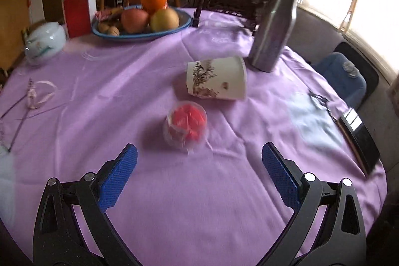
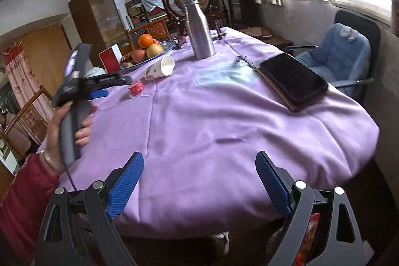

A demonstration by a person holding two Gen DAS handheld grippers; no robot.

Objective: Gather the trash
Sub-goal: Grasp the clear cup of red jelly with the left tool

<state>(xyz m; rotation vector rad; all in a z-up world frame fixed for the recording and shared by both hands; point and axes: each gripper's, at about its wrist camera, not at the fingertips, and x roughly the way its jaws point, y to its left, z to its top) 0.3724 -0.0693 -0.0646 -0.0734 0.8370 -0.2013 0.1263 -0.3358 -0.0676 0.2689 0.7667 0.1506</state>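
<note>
A small clear plastic cup with red contents (image 1: pixel 185 125) lies on the purple tablecloth (image 1: pixel 124 96), just ahead of my open left gripper (image 1: pixel 199 156). A tipped paper cup with a tree print (image 1: pixel 216 78) lies on its side behind it. Both show in the right wrist view, the red cup (image 2: pixel 136 89) and the paper cup (image 2: pixel 160 68). The left gripper (image 2: pixel 99 89) appears there held in a hand, close to the red cup. My right gripper (image 2: pixel 199 163) is open and empty over the table's near edge.
A steel bottle (image 1: pixel 273 26), a blue fruit bowl (image 1: pixel 139 24), a red-and-white box (image 1: pixel 78 13) and a white lidded pot (image 1: pixel 46 41) stand at the back. A ribbon (image 1: pixel 41 94) lies left. A dark phone on a notebook (image 2: pixel 294 79) and a pale cloth (image 2: pixel 219 75) lie right.
</note>
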